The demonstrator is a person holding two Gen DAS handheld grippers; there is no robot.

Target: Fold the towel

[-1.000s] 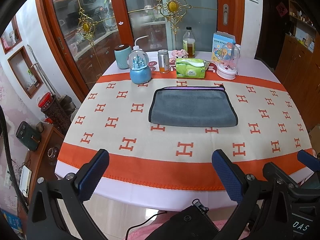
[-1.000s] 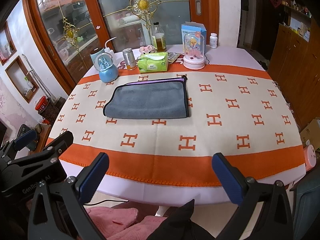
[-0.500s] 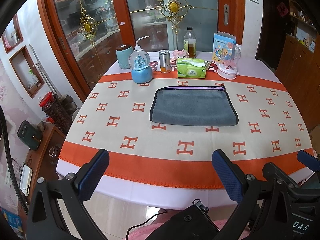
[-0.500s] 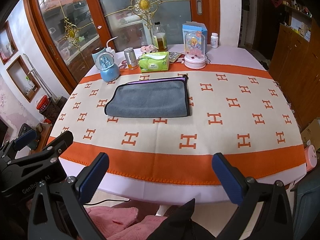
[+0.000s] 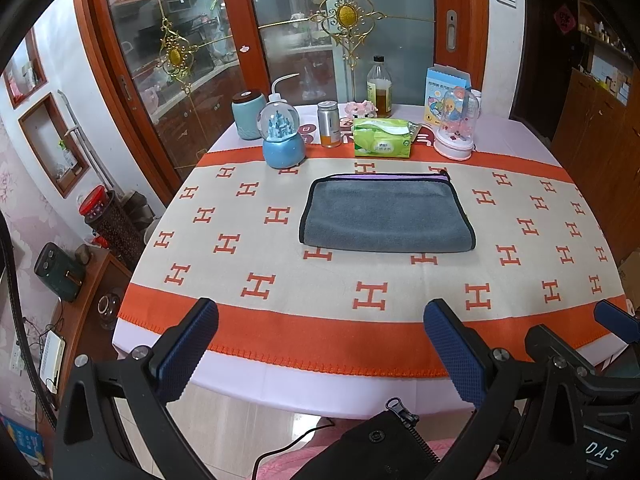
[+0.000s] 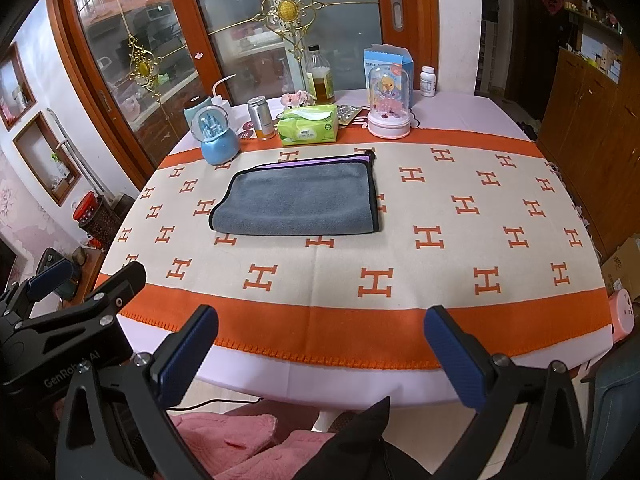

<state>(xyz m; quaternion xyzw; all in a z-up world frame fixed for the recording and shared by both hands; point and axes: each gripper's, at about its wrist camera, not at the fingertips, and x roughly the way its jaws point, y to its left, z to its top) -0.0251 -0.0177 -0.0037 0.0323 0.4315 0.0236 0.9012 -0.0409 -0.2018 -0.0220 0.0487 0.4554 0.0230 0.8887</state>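
Observation:
A grey towel [image 5: 386, 214] with black trim and a purple strip along its far edge lies folded flat on the patterned tablecloth; it also shows in the right wrist view [image 6: 298, 200]. My left gripper [image 5: 320, 344] is open and empty, held back over the table's near edge, well short of the towel. My right gripper [image 6: 320, 350] is open and empty too, also at the near edge. The left gripper's body shows at the lower left of the right wrist view [image 6: 72, 320].
Along the table's far side stand a blue snow globe [image 5: 282, 140], a teal jar [image 5: 248, 114], a metal can [image 5: 329, 124], a green tissue pack [image 5: 382, 142], an oil bottle [image 5: 379, 88], a domed toy [image 5: 456, 128] and a blue box [image 5: 446, 84]. Glass doors stand behind.
Both grippers have drawn back slightly from the table; the towel looks a little smaller and farther. Nothing on the table has moved.

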